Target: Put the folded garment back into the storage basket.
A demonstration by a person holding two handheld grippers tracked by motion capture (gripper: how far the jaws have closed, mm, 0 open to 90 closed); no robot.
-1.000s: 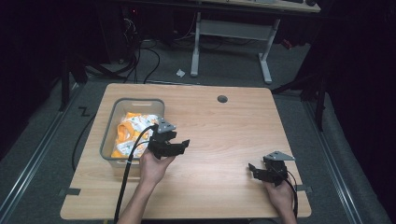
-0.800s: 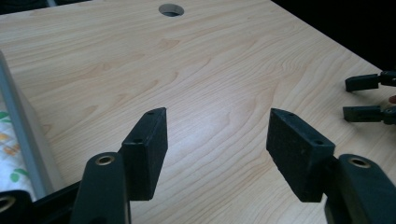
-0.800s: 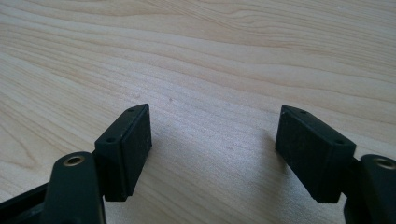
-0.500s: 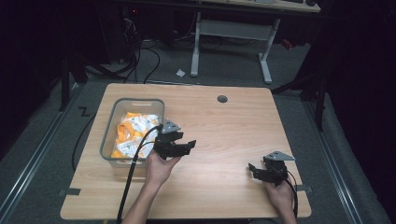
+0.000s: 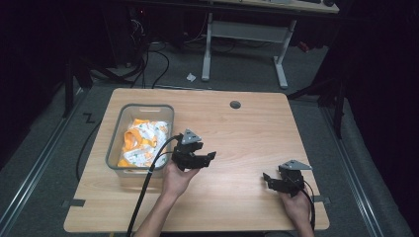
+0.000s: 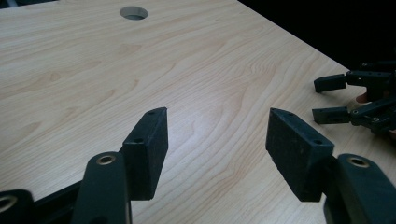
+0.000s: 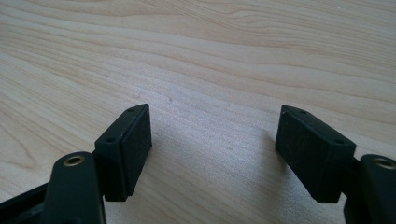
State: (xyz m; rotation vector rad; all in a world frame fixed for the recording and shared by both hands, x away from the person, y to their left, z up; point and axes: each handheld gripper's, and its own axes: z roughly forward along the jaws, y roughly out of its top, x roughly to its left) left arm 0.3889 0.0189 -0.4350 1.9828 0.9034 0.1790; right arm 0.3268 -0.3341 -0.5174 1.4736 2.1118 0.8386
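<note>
Table (image 5: 237,133) surface is light wood, with one round cable hole (image 5: 235,104) near its far edge. I count one clear plastic bin (image 5: 118,148) on the left half, holding orange-and-white packets (image 5: 141,140); from the high view I cannot count them, perhaps several bunched together.

Left gripper (image 5: 200,159) sits just right of the bin, near its right wall, pointing away from it toward the table's middle. Its cable (image 5: 148,182) trails back along the forearm, past the bin's near corner. In the left gripper view both pads stand apart over bare wood (image 6: 187,70), nothing between them: released, empty. The bin wall lies between this tool and the packets.

Right gripper (image 5: 274,181) rests low at the near right part of the table, well apart from the bin and packets. In the right gripper view its pads (image 7: 133,140) are spread, bare wood (image 7: 210,70) between them: released, empty. It also shows at the right edge of the left gripper view, with open table between the two tools.

Count: two grippers, one bin, one hole.
</note>
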